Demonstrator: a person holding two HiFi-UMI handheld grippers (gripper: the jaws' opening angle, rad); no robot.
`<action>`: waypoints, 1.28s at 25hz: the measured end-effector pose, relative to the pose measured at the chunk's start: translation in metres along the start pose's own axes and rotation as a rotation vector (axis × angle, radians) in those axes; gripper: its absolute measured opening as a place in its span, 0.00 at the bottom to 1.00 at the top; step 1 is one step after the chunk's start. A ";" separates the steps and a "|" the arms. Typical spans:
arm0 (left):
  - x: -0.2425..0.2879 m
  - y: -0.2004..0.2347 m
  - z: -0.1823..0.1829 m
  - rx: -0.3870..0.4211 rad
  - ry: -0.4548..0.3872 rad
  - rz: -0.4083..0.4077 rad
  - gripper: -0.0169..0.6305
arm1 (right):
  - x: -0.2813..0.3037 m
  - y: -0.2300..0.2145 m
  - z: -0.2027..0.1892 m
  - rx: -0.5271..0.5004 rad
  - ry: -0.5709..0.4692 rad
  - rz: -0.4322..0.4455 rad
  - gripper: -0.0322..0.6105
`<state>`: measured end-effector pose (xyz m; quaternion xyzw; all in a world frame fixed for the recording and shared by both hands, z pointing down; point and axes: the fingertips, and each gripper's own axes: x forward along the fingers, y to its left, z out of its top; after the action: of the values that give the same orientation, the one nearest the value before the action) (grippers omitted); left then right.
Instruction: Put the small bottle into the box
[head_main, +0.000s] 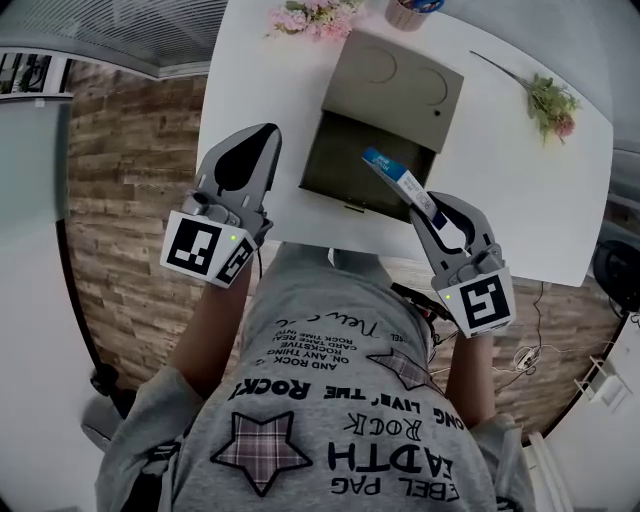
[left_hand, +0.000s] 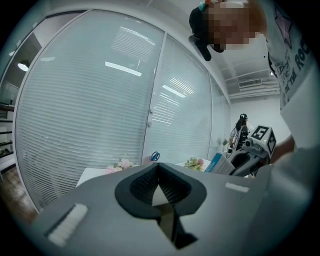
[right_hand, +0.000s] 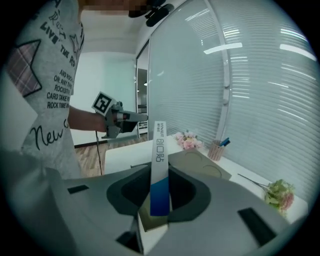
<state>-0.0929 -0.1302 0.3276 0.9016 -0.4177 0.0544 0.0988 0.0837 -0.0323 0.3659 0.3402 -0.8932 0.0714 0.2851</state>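
A slim white-and-blue cardboard packet (head_main: 392, 174) juts over the open olive-grey box (head_main: 340, 155); the right gripper (head_main: 426, 206), jaws half apart, clamps one end of it.

A white tabletop (head_main: 520, 190) spreads below me, above a wooden plank floor (head_main: 130, 180). At its far edge lies a bunch of pink flowers (head_main: 312, 18), with a pen cup (head_main: 408, 12) holding blue-handled things just right of it. A green sprig with pink blossoms (head_main: 552, 103) lies near the right edge. Cables (head_main: 525, 355) trail on the floor to my right. Slatted blinds (left_hand: 90, 115) cover the glass wall.
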 end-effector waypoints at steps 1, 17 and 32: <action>0.001 -0.001 0.001 -0.004 -0.005 0.001 0.04 | 0.003 0.003 -0.003 -0.016 0.015 0.010 0.20; 0.003 -0.004 -0.007 -0.018 0.000 0.015 0.04 | 0.047 0.032 -0.084 -0.061 0.209 0.169 0.20; -0.001 -0.001 -0.012 -0.035 0.010 0.022 0.04 | 0.063 0.040 -0.094 -0.167 0.249 0.223 0.20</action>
<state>-0.0926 -0.1261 0.3387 0.8948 -0.4279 0.0527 0.1162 0.0629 -0.0081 0.4815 0.2029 -0.8861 0.0696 0.4109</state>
